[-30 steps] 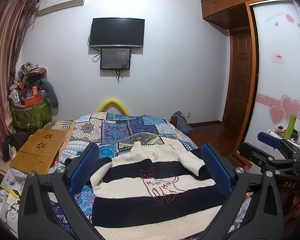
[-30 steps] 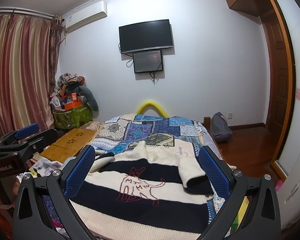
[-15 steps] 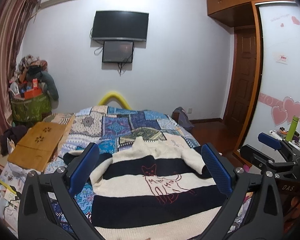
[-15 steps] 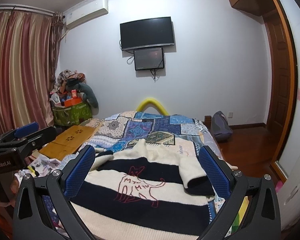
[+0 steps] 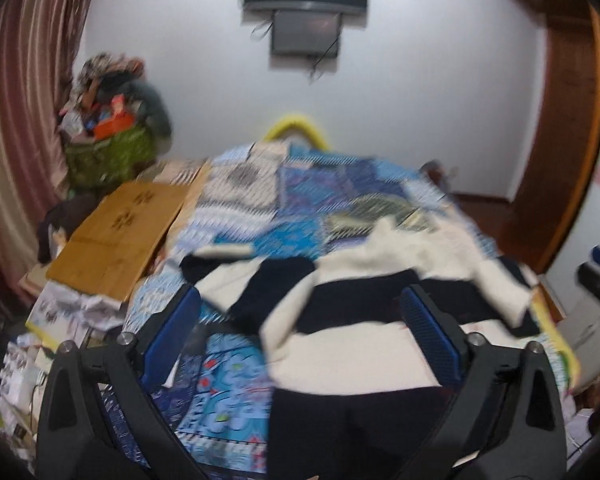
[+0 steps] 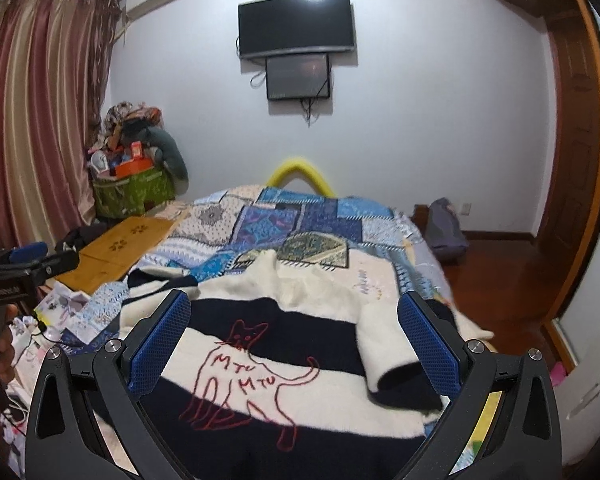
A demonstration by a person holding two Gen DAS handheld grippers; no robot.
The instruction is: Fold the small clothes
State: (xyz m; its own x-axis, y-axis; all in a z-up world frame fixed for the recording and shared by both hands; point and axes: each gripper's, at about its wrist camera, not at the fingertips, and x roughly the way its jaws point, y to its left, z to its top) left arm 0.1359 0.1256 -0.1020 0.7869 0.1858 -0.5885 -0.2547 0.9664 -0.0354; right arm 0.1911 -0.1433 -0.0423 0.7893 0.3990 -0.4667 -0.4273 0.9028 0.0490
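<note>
A cream and navy striped sweater with a red cat outline lies flat on the patchwork bed, its right sleeve folded inward. In the blurred left wrist view the sweater lies ahead with its left sleeve spread out to the left. My left gripper is open and empty above the sweater's left side. My right gripper is open and empty above the sweater's chest. The left gripper also shows at the left edge of the right wrist view.
A wooden lap table lies at the bed's left edge, with papers below it. A green basket piled with things stands by the curtain. A TV hangs on the far wall. A bag sits on the wooden floor at right.
My left gripper has swung left and tipped down toward the sweater's left sleeve, blurring its view. My right gripper has tipped slightly down toward the sweater. Both stay open.
</note>
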